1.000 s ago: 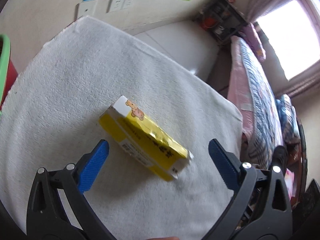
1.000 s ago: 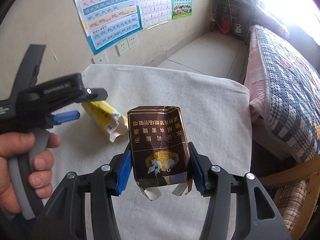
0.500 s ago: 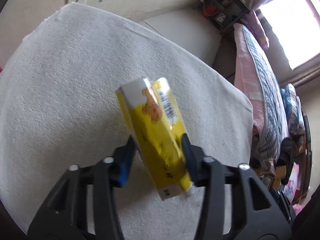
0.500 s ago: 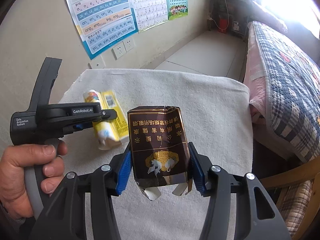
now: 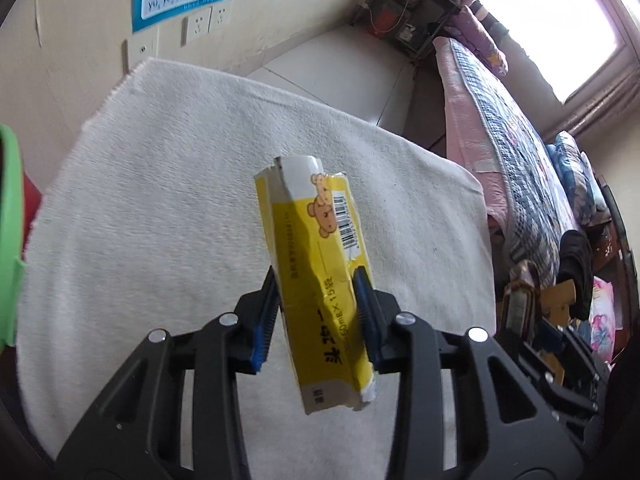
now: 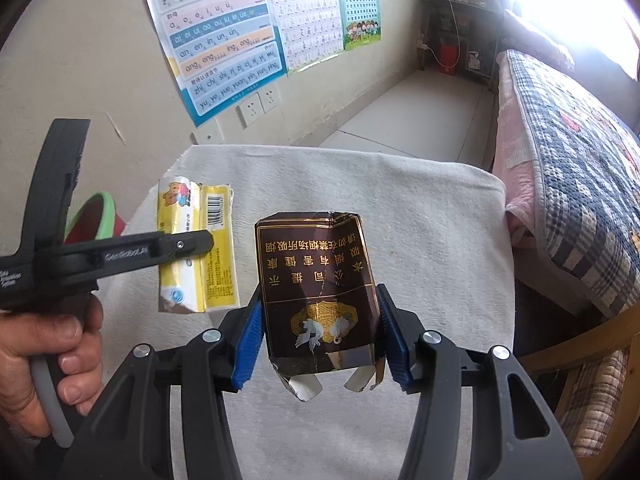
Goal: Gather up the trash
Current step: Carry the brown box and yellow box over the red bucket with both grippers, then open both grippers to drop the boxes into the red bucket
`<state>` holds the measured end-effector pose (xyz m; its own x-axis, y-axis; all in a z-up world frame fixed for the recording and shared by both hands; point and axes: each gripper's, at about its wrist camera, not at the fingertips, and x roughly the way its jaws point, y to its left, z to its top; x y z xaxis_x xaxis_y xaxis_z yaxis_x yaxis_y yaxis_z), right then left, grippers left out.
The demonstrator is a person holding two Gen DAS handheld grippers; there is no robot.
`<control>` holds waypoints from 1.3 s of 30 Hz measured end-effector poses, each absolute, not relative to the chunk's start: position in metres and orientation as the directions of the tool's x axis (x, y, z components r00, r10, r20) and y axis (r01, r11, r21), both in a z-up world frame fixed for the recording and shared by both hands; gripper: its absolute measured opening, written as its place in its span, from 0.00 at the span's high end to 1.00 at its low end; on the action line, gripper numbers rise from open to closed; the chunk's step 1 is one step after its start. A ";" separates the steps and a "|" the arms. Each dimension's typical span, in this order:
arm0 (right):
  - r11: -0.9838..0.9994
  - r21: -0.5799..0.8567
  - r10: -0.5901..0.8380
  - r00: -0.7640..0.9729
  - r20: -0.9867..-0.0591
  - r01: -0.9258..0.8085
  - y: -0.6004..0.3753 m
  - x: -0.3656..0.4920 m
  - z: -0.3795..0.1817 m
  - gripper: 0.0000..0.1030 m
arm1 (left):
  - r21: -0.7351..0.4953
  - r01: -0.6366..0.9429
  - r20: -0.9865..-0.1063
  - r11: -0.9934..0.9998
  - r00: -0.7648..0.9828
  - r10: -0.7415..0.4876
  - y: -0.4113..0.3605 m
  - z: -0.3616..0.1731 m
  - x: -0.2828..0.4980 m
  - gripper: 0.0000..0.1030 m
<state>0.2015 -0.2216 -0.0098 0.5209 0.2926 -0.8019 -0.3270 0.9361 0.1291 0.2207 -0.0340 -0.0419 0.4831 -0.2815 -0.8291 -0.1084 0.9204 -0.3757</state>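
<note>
Nearest to us, our left gripper has just been closing, and its blue pads now pinch the yellow box by its long sides; the box stands nearly upright between the jaws, its torn white end with the little bear toward twelve o'clock and its crushed bottom flap toward six, lifted clear of the white cloth. In the right wrist view that same box hangs at about nine o'clock, under the black arm of the left gripper, whose handle a hand grips at about eight o'clock. Our right gripper is clamped at middling width on the dark brown pack; gold lettering runs upside down across its face, a crane emblem sits between the pads, and torn foil flaps dangle from its lower edge. Beyond both lies the cloth-covered table; a green-rimmed red bin shows just past its edge at ten o'clock. Farther off, wall sockets and alphabet posters hang at eleven to twelve o'clock; a quilted bed runs along two to three o'clock.
</note>
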 end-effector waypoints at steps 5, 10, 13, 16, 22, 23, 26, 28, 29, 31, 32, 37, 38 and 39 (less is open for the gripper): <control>0.929 0.132 0.308 0.526 -0.793 -0.345 -0.204 0.193 0.000 0.51 | -0.348 -0.092 -0.822 0.933 0.508 -0.257 -0.018 -0.026 0.200 0.66; 0.913 0.138 0.340 0.530 -0.777 -0.383 -0.174 0.184 0.014 0.51 | -0.346 -0.116 -0.811 0.931 0.536 -0.234 0.016 -0.012 0.179 0.66; 0.901 0.150 0.366 0.525 -0.768 -0.408 -0.152 0.181 0.021 0.51 | -0.346 -0.147 -0.806 0.927 0.553 -0.213 0.044 -0.005 0.165 0.66; 0.884 0.151 0.390 0.521 -0.759 -0.442 -0.127 0.179 0.027 0.51 | -0.341 -0.178 -0.802 0.923 0.567 -0.187 0.071 0.000 0.153 0.66; 0.838 0.165 0.452 0.491 -0.745 -0.521 -0.062 0.179 0.034 0.51 | -0.322 -0.255 -0.795 0.912 0.596 -0.114 0.139 0.011 0.129 0.65; 0.829 0.167 0.461 0.484 -0.744 -0.533 -0.051 0.179 0.035 0.51 | -0.317 -0.273 -0.793 0.908 0.602 -0.096 0.154 0.013 0.124 0.65; 0.798 0.176 0.495 0.460 -0.737 -0.577 -0.012 0.178 0.035 0.51 | -0.307 -0.309 -0.791 0.900 0.609 -0.060 0.184 0.016 0.113 0.65; 0.774 0.179 0.516 0.441 -0.734 -0.607 0.017 0.177 0.035 0.51 | -0.304 -0.334 -0.789 0.892 0.613 -0.039 0.208 0.019 0.107 0.65; 0.765 0.183 0.525 0.433 -0.733 -0.617 0.027 0.177 0.035 0.51 | -0.304 -0.338 -0.790 0.891 0.613 -0.037 0.216 0.019 0.105 0.65; 0.746 0.190 0.543 0.418 -0.729 -0.639 0.052 0.176 0.035 0.51 | -0.298 -0.351 -0.789 0.888 0.614 -0.022 0.236 0.021 0.099 0.65; 0.738 0.192 0.549 0.410 -0.729 -0.648 0.062 0.176 0.035 0.51 | -0.294 -0.355 -0.790 0.888 0.613 -0.016 0.242 0.021 0.098 0.65; 0.697 0.198 0.570 0.365 -0.736 -0.689 0.115 0.176 0.027 0.51 | -0.274 -0.366 -0.796 0.889 0.605 0.004 0.273 0.019 0.090 0.64; 0.693 0.200 0.571 0.358 -0.739 -0.693 0.123 0.178 0.026 0.51 | -0.270 -0.370 -0.799 0.889 0.602 0.009 0.280 0.017 0.089 0.64; 0.688 0.200 0.572 0.351 -0.741 -0.698 0.132 0.178 0.022 0.50 | -0.269 -0.372 -0.800 0.888 0.600 0.008 0.285 0.016 0.088 0.64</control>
